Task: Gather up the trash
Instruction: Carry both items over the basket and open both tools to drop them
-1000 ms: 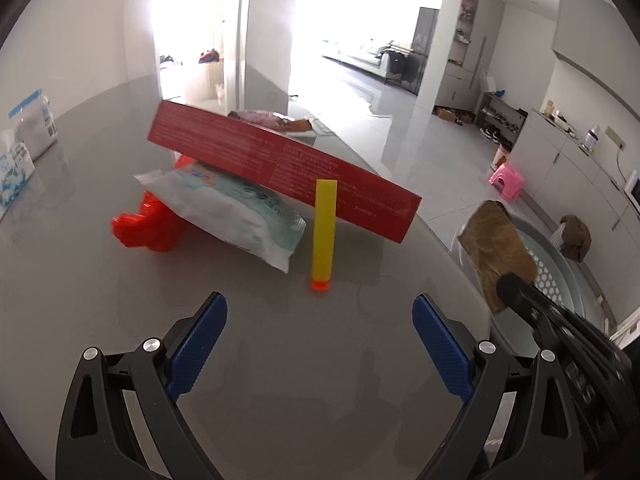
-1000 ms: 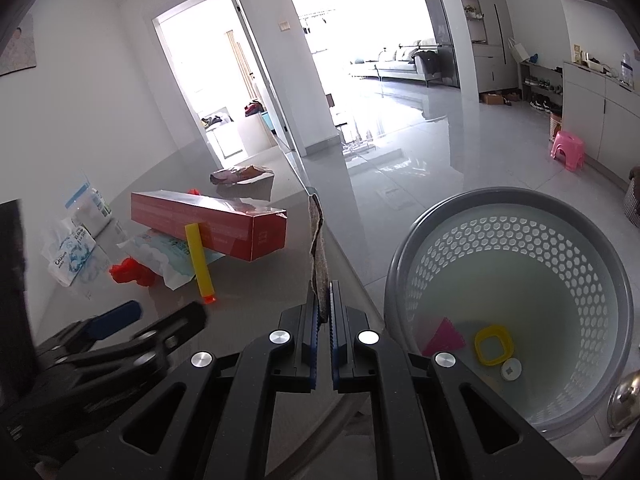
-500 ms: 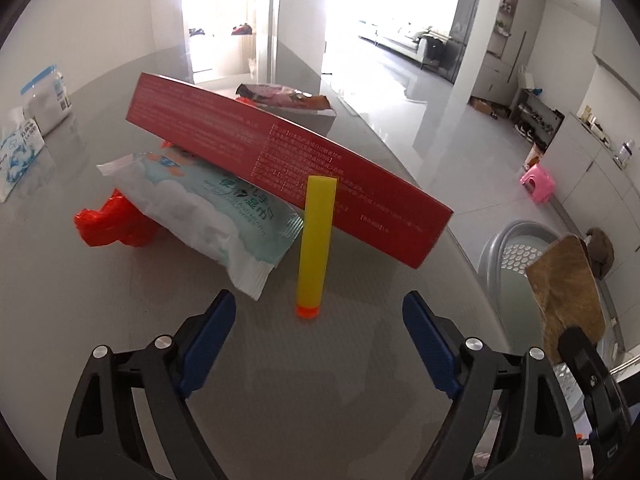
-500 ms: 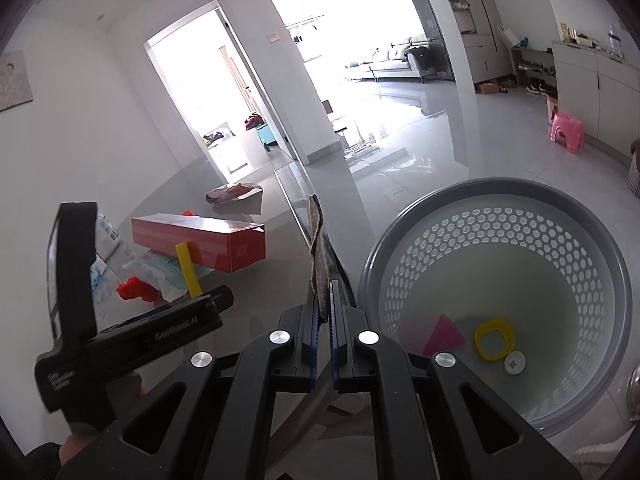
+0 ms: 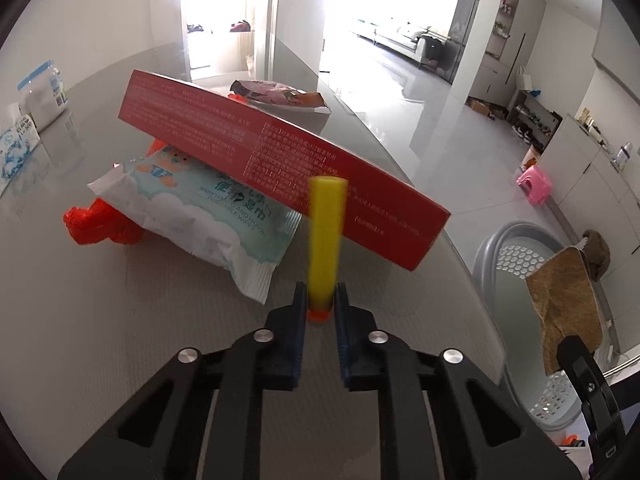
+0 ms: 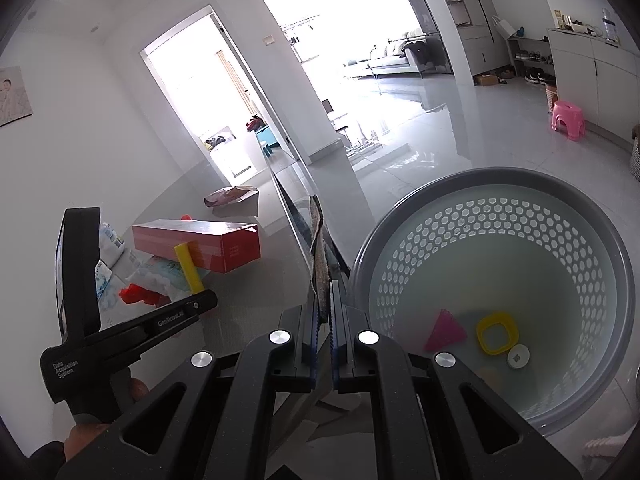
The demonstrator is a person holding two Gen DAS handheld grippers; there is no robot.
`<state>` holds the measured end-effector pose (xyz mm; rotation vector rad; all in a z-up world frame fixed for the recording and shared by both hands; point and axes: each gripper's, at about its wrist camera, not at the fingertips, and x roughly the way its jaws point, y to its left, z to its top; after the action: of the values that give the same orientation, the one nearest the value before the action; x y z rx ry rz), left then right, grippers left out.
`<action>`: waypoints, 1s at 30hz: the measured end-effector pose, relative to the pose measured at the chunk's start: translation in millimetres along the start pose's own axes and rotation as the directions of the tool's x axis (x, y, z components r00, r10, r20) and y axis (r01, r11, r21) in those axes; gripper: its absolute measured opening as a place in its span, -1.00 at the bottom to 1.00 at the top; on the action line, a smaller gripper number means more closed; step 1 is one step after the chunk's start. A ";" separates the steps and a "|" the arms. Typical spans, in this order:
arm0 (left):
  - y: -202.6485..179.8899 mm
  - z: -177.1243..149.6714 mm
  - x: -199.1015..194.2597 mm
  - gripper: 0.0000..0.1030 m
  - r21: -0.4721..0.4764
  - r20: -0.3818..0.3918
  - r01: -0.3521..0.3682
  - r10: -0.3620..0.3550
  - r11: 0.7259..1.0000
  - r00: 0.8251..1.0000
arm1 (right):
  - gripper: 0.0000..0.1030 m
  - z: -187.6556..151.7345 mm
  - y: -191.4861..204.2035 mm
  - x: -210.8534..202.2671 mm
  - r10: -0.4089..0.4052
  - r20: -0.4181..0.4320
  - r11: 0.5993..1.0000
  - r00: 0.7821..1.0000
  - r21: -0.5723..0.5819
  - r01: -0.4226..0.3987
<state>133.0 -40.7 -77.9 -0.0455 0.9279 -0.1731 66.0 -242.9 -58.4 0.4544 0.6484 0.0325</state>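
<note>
A left gripper (image 5: 320,300) is pinching the orange-tipped lower end of a yellow foam stick (image 5: 325,236) on a grey table (image 5: 120,320), its blue-padded jaws having just been closing around it; the stick is rising upright between them and leaning against the long red box (image 5: 256,160) behind. Just left of the stick, a pale blue wipes packet (image 5: 200,216) is lying under the red box, with a crumpled red wrapper (image 5: 94,226) poking out beside it. Farther back, a pink snack bag (image 5: 280,96) is sitting near the table's far edge, while a white jar (image 5: 42,98) and a blue-and-white pack (image 5: 16,148) are standing at the far left.

To the right, the right gripper (image 6: 324,312) is holding its jaws pressed tight on a thin brown scrap (image 6: 318,264), seen edge-on and held above the table edge just beside a grey perforated bin (image 6: 560,240) on the floor. A pink triangular piece (image 6: 444,330), a yellow ring (image 6: 496,332) and a small white disc (image 6: 519,356) are lying at the bin's bottom. Beyond, a pink stool (image 6: 568,118) is standing on the glossy floor.
</note>
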 end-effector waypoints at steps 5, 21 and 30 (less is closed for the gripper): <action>2.4 -10.0 -10.4 -0.75 0.022 0.008 0.020 -0.020 1.000 1.000 | -0.90 -1.3 4.1 -0.8 0.003 -0.001 1.000 1.000 -0.006 -0.003; 15.0 -23.8 -53.2 -0.75 0.115 0.071 0.040 -0.048 0.993 0.996 | -0.90 -10.1 33.0 -15.5 -0.005 -0.001 0.998 1.000 -0.059 0.005; -28.8 -27.0 -69.4 -0.75 0.231 0.100 0.112 -0.138 0.966 0.985 | -0.91 -17.0 19.3 -36.8 -0.070 0.010 0.996 0.997 -0.050 0.071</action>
<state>67.0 -56.4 -35.9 0.0955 0.7859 -0.3883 28.7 -225.0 -41.1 0.3830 0.6537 -0.0199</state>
